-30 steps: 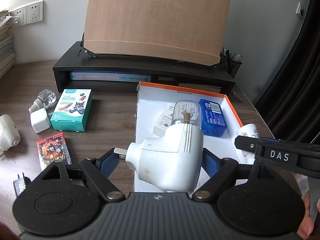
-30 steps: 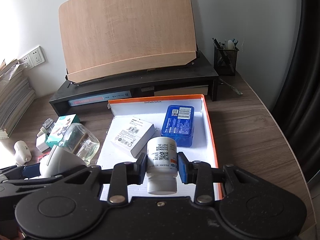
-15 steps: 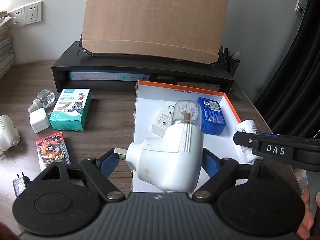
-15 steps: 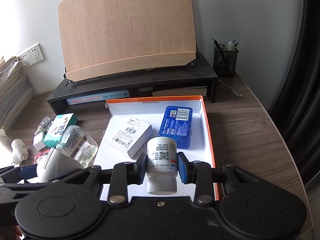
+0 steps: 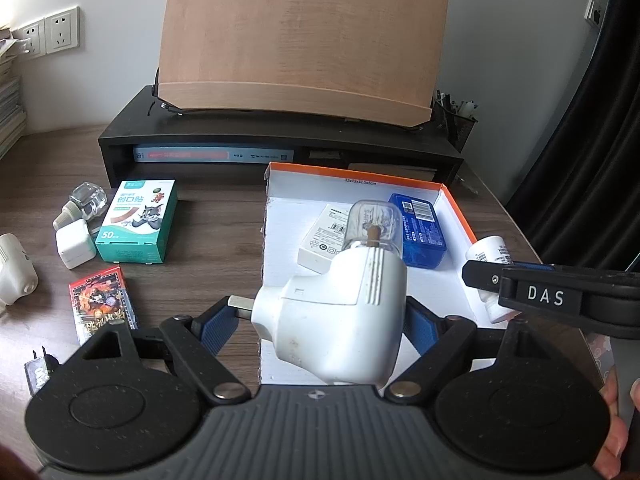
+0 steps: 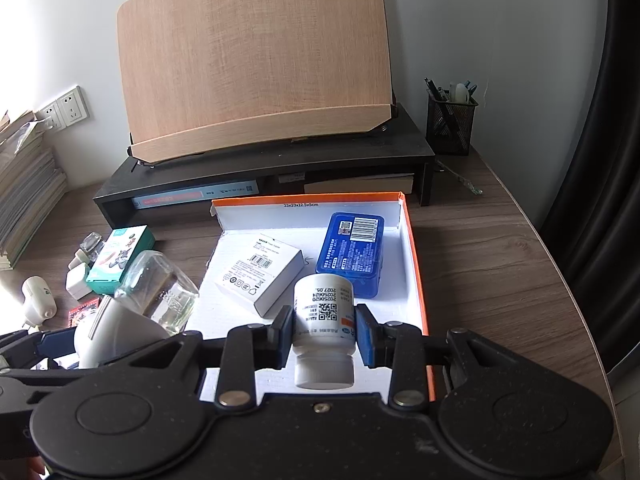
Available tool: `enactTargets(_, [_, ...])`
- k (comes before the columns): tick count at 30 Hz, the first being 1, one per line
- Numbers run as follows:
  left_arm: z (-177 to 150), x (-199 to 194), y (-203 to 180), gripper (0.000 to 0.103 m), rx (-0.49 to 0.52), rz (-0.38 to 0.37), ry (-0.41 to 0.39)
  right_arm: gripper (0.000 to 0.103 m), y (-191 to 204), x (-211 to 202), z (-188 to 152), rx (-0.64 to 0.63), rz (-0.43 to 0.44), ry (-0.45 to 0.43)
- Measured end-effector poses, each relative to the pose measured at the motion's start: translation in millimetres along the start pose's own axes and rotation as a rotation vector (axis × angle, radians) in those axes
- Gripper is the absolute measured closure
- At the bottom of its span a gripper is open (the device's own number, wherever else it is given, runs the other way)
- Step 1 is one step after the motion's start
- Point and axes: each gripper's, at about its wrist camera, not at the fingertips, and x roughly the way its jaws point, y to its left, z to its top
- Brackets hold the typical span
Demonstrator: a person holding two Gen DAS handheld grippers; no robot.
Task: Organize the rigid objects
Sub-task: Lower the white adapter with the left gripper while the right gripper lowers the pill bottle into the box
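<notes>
A white plug-in heater (image 5: 352, 292) with a clear bottle (image 5: 374, 224) on its end is clamped in my left gripper (image 5: 320, 322), above the near left edge of the orange-rimmed white box (image 5: 360, 178). My right gripper (image 6: 325, 336) is shut on a white pill bottle (image 6: 324, 304), cap toward the camera, over the box's near right part (image 6: 308, 200). A blue case (image 6: 352, 248) and a white carton (image 6: 260, 276) lie in the box. The left view shows the right gripper's black finger (image 5: 548, 296) and the pill bottle (image 5: 490, 256) at the right.
On the desk to the left lie a teal plaster box (image 5: 138, 220), a white charger cube (image 5: 74, 244), a small glass bottle (image 5: 82, 204), a card pack (image 5: 104, 304) and another white plug-in (image 5: 12, 272). A black riser (image 5: 280, 136) with a wooden board stands behind; a pen holder (image 6: 450, 120) at the back right.
</notes>
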Motion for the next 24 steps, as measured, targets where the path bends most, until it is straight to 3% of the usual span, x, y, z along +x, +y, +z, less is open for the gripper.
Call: enactTargets(24, [-0.8,1.2,0.0,0.015,-0.003,-0.001,0.003,0.062,0.2,2.1,1.2,-0.003,0.002,0.007])
